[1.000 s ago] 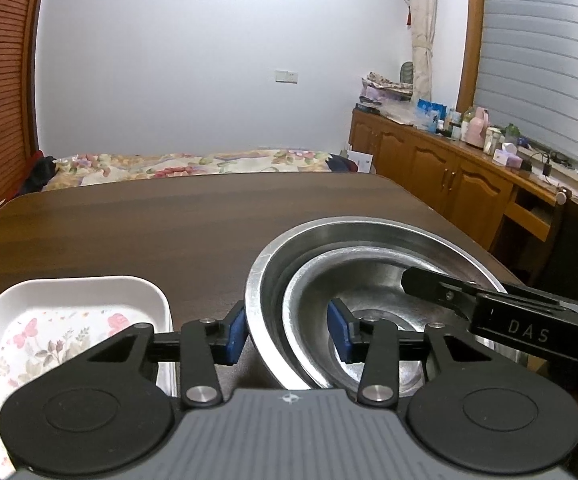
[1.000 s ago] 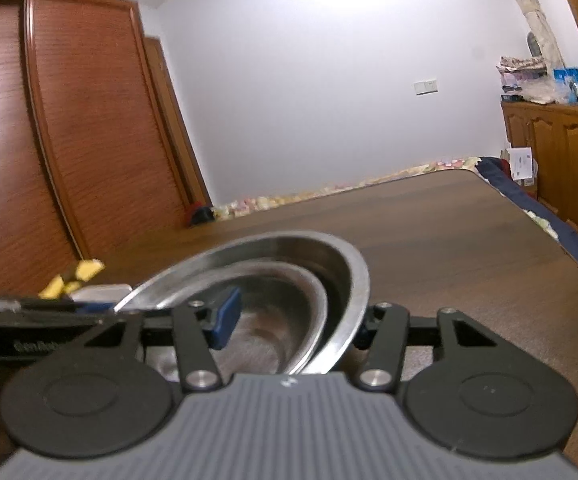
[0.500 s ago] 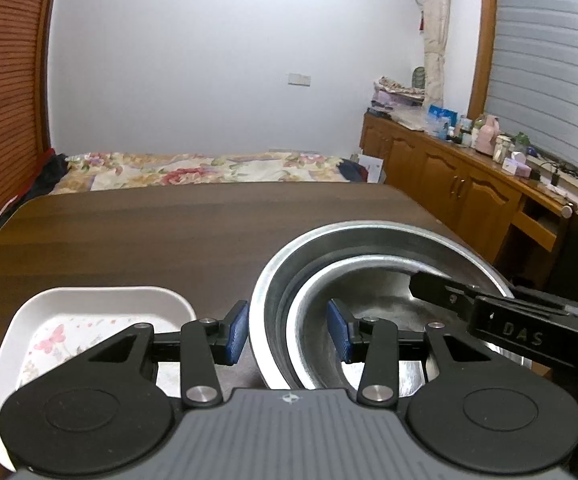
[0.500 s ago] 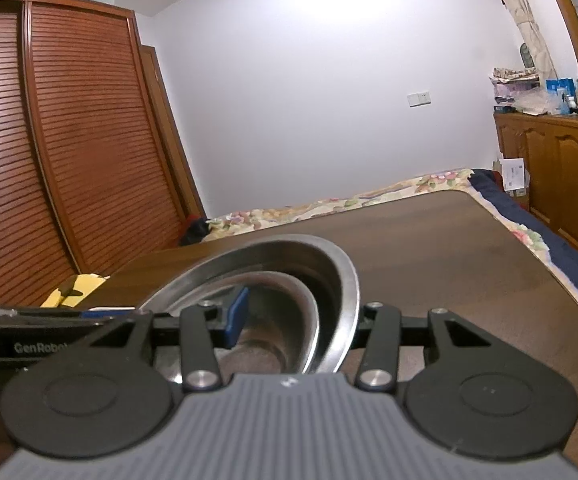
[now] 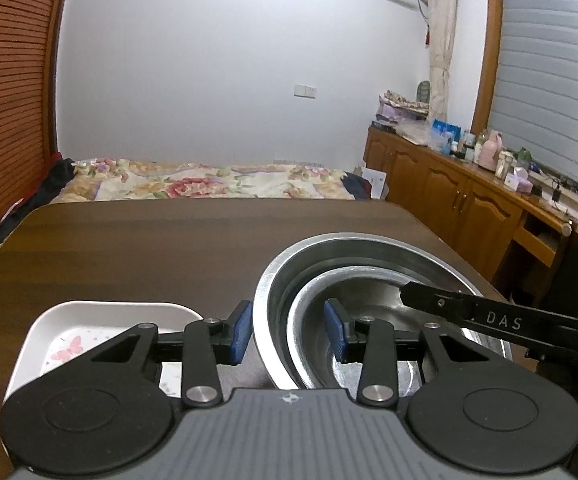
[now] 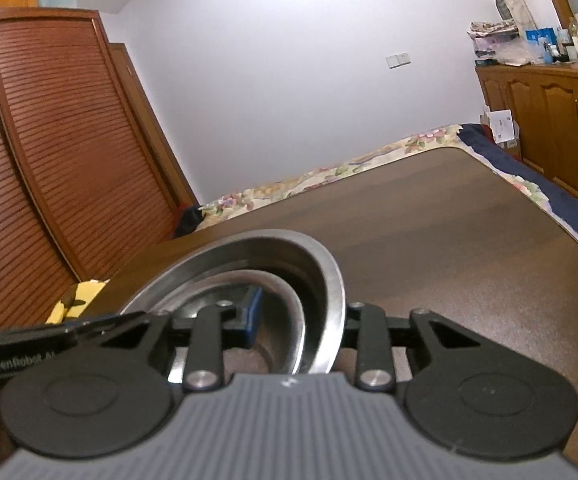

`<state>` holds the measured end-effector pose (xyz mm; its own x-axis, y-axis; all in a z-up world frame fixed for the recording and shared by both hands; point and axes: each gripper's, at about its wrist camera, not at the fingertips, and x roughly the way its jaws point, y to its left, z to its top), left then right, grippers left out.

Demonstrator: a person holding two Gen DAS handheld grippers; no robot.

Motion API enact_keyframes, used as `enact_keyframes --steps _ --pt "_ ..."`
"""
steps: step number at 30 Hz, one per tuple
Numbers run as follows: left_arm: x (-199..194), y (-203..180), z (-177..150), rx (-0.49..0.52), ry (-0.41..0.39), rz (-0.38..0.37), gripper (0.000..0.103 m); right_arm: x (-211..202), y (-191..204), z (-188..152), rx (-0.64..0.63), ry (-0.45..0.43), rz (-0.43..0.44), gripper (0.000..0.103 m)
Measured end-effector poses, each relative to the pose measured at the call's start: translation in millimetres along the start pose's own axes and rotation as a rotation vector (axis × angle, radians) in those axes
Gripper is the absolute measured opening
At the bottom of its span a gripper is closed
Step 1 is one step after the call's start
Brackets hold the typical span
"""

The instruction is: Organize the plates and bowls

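Observation:
A large steel bowl (image 5: 277, 280) holds a smaller steel bowl (image 5: 369, 292) nested inside; both also show in the right wrist view, the large bowl (image 6: 329, 272) and the small one (image 6: 285, 300). My left gripper (image 5: 287, 332) is shut on the left rims of both bowls, one blue pad outside, one inside. My right gripper (image 6: 301, 320) is shut on the right rims the same way. The bowls hang above the dark wooden table (image 5: 149, 248). A white floral plate (image 5: 89, 336) lies on the table, below and left of the bowls.
A bed with a floral cover (image 5: 209, 184) lies beyond the table's far edge. Wooden cabinets (image 5: 469, 200) with clutter on top stand at the right. A slatted wooden wardrobe (image 6: 49, 160) stands at the left, with a yellow object (image 6: 77, 300) by the table's left edge.
Both grippers have risen with the nested bowls held between them. The table and the white plate now sit lower in both views.

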<state>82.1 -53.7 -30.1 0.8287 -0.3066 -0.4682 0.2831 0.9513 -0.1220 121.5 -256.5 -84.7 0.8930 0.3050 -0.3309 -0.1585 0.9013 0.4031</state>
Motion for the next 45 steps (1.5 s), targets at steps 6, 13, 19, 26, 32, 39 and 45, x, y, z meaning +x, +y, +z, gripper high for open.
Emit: enact_keyframes --steps 6,13,19,26,32,39,45 --pt "-10 14 5 -0.022 -0.018 0.012 0.041 2 10 2 0.005 0.001 0.018 0.033" --pt "-24 39 4 -0.047 -0.03 0.045 0.041 5 27 4 -0.008 0.011 0.048 0.033" --pt "-41 65 -1 -0.069 -0.037 0.092 0.041 13 51 1 -0.04 0.034 0.091 0.033" --pt "-53 87 -4 -0.114 -0.049 0.131 0.041 24 75 -6 -0.07 0.088 0.148 0.033" --pt "-59 98 -7 -0.139 -0.049 0.154 0.041 25 89 -5 -0.098 0.102 0.171 0.033" --pt "-58 116 -10 -0.171 -0.045 0.192 0.041 33 106 -8 -0.134 0.128 0.195 0.033" --pt "-54 119 -15 -0.18 -0.03 0.2 0.041 42 115 -12 -0.162 0.15 0.202 0.033"
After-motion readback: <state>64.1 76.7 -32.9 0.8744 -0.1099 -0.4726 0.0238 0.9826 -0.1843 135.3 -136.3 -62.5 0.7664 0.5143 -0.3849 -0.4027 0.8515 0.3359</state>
